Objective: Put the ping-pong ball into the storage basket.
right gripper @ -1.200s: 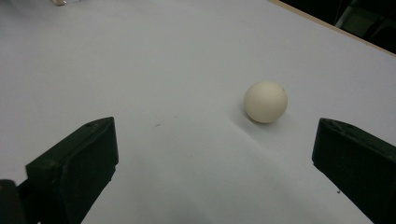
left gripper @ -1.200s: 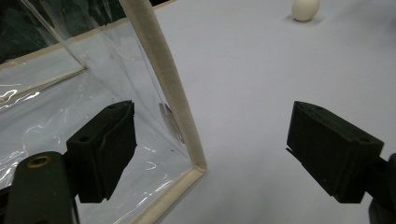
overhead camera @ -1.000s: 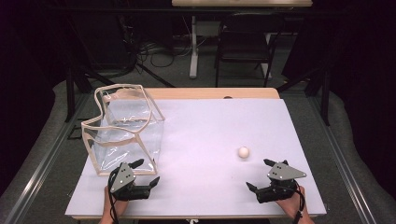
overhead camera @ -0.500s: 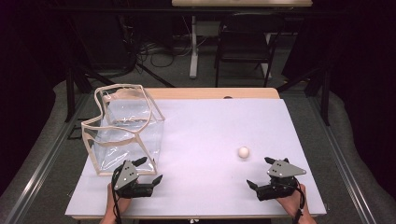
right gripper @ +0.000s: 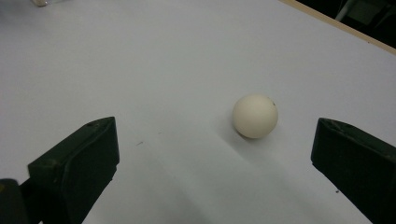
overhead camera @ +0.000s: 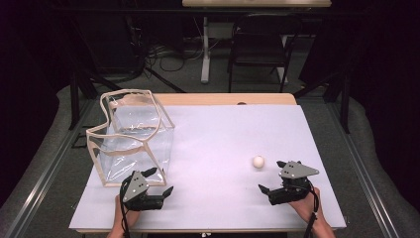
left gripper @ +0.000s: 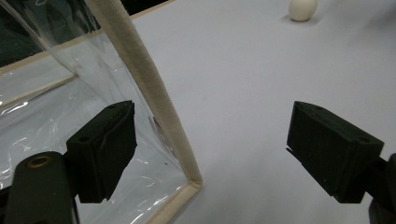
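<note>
Two grippers low in high view, jaws of both apart. Right gripper (overhead camera: 270, 183) at lower right faces small white ball (overhead camera: 258, 161) just beyond, likely lining up grab. Left gripper (overhead camera: 159, 182) at lower left straddles near corner of clear bag (overhead camera: 130, 139), probably to steady it.

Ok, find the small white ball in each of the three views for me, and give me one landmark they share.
High view: the ball lies on the white table right of centre, just ahead of the right claw.
Left gripper view: at the top right edge, far beyond the open jaws.
Right gripper view: right of centre, ahead of and between the open jaws.
Shared landmark: the white table, on which it rests.
</note>
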Motion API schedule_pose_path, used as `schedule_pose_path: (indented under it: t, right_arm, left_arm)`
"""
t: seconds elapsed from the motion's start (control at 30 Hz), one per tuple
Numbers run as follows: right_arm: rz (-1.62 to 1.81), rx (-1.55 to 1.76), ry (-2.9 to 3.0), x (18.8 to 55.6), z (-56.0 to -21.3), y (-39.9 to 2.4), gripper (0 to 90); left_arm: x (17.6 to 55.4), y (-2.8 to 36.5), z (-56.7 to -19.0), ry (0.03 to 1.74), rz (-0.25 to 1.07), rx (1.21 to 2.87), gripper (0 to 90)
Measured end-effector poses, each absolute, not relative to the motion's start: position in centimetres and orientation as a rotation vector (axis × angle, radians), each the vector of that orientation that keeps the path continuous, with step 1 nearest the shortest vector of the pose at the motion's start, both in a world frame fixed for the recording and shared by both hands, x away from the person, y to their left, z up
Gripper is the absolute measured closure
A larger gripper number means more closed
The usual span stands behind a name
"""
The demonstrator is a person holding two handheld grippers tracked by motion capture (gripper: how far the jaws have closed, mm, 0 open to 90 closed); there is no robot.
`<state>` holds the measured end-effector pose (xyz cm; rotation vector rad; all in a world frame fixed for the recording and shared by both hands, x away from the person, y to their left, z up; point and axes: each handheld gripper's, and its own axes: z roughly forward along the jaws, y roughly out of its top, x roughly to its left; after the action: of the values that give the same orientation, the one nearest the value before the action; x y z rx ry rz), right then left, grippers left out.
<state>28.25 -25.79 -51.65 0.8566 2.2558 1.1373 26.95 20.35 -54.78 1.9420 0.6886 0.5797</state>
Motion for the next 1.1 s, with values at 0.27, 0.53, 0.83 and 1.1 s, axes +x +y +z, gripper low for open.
schedule_pose_path:
  t: [0.27,0.53,0.83,1.1]
  right_arm:
    - [1.129,0.853,2.27,29.2,-51.4,-25.3,0.6]
    - [1.127,0.852,2.264,30.3,-50.7,-25.0,0.5]
    - [1.119,0.859,2.274,31.5,-50.5,-24.6,0.5]
    - [1.103,0.866,2.284,32.5,-50.4,-24.4,0.5]
  left_arm:
    - [26.8,20.1,-54.8,0.675,0.579,1.947,15.8]
    - [26.9,20.2,-54.8,0.675,0.577,1.939,15.8]
    - [26.7,20.3,-54.8,0.675,0.575,1.946,15.8]
    - [26.5,20.5,-54.8,0.679,0.579,1.945,15.8]
